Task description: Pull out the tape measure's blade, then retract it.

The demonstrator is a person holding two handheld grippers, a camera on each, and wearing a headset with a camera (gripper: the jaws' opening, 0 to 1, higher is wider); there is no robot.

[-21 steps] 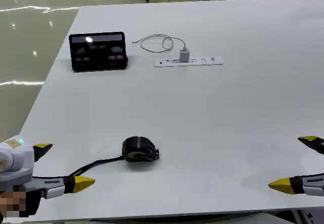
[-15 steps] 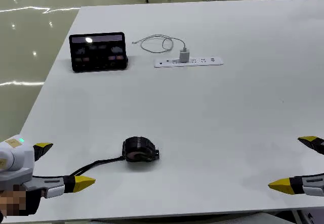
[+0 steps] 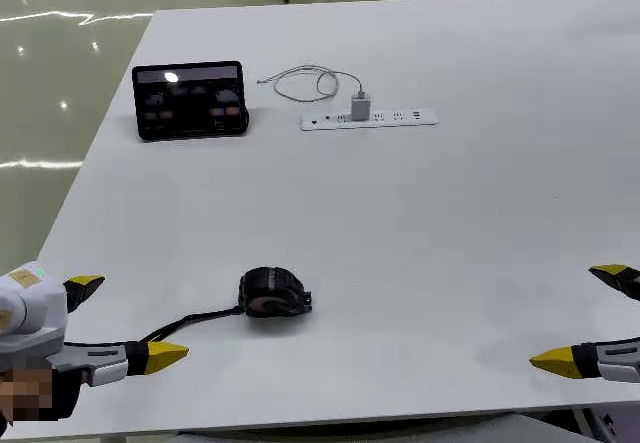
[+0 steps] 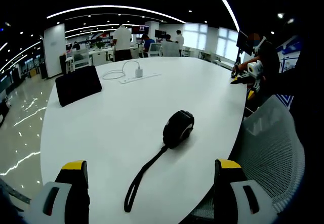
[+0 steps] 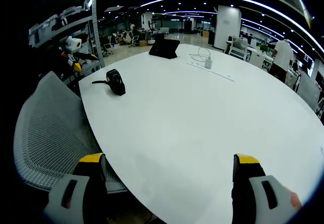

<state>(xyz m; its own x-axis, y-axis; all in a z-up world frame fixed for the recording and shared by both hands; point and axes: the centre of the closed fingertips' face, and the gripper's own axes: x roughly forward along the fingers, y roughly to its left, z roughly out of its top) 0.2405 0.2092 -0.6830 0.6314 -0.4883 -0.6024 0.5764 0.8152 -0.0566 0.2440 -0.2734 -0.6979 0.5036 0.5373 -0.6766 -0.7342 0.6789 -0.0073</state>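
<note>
The tape measure [image 3: 274, 295] is lying on the tabletop [image 3: 420, 213], its strap [image 3: 195, 321] trailing toward the left gripper [image 3: 128, 319]. It and the right gripper [image 3: 578, 317] are hovering with fingers released.

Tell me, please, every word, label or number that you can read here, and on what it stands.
None can be read.
On the tablet screen: lit patches, too blurred to read.
On the tape measure: no legible label.
On the power strip: marks too small to read.
</note>
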